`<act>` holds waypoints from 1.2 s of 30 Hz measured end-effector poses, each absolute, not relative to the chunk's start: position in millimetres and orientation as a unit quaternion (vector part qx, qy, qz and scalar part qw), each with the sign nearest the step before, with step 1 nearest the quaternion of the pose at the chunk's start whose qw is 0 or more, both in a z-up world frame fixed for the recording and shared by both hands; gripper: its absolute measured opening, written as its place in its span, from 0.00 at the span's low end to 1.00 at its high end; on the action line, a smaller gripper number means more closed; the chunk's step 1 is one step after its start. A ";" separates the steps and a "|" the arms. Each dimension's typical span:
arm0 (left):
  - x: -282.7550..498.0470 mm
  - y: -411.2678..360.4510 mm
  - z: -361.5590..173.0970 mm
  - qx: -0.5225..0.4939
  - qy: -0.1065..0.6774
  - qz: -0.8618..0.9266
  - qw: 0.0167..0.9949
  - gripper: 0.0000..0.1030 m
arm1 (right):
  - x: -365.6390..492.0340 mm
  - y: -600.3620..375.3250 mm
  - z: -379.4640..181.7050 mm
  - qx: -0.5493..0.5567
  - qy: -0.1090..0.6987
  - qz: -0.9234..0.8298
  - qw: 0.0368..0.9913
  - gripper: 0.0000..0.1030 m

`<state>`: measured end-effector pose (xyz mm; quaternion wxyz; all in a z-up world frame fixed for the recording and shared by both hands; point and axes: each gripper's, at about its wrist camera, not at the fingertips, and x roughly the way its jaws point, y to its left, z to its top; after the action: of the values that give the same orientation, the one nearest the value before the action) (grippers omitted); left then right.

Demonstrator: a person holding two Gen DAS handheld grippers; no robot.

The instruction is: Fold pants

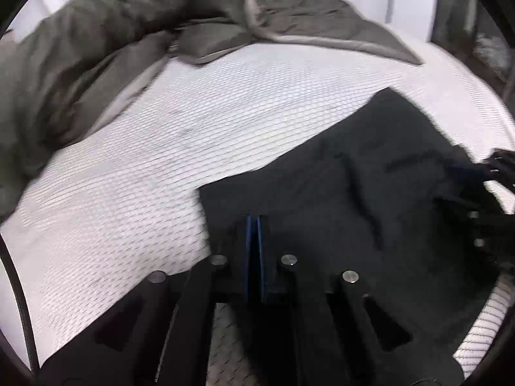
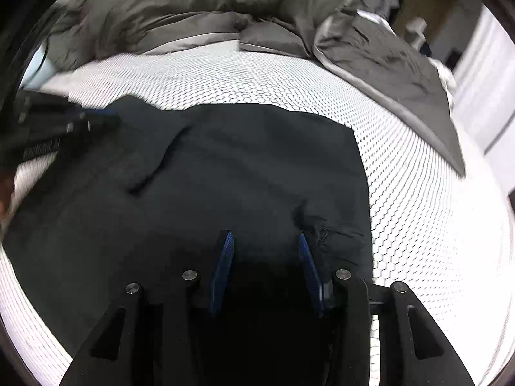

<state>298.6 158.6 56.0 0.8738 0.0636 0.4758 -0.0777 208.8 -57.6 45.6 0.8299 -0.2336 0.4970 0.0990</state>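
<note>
Left wrist view shows your left gripper [image 1: 255, 222] with its blue pads [image 1: 249, 251] pressed together, jaws clenched, over the near left edge of the black pants [image 1: 354, 193]. Whether a fold of the dark cloth is pinched between the pads you cannot tell; the fabric and the fingers blend into one dark mass there. The pants lie spread on the bed's white mattress cover [image 1: 161, 160], which has a fine honeycomb pattern. At the right edge of this view your other gripper reaches in over the far side of the cloth.

From the right wrist view, your right gripper [image 2: 264, 238] stands over the pants [image 2: 241, 160] with its jaws released: the two blue pads [image 2: 223, 263] are apart, with dark fabric lying beneath and between them, and the pads are not pressing on it. A small puckered wrinkle sits just beside the right-hand pad. The pants cover the middle of this view, their far edge straight against the mattress cover [image 2: 418, 193]. A long crease runs diagonally through the cloth to the left.

A grey duvet [image 2: 193, 9] is bunched along the far side of the bed, well apart from the pants, with another dark grey sheet [image 2: 386, 64] trailing down the right.
</note>
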 end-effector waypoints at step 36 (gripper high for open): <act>156.1 164.3 57.2 -0.062 0.465 -0.082 0.879 0.54 | 143.3 -210.7 77.5 0.048 0.556 0.204 0.805 0.06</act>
<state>156.1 164.3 57.2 0.8792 -0.0625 0.4652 -0.0824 143.3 -210.7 77.5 0.8047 0.0483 0.5557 0.2035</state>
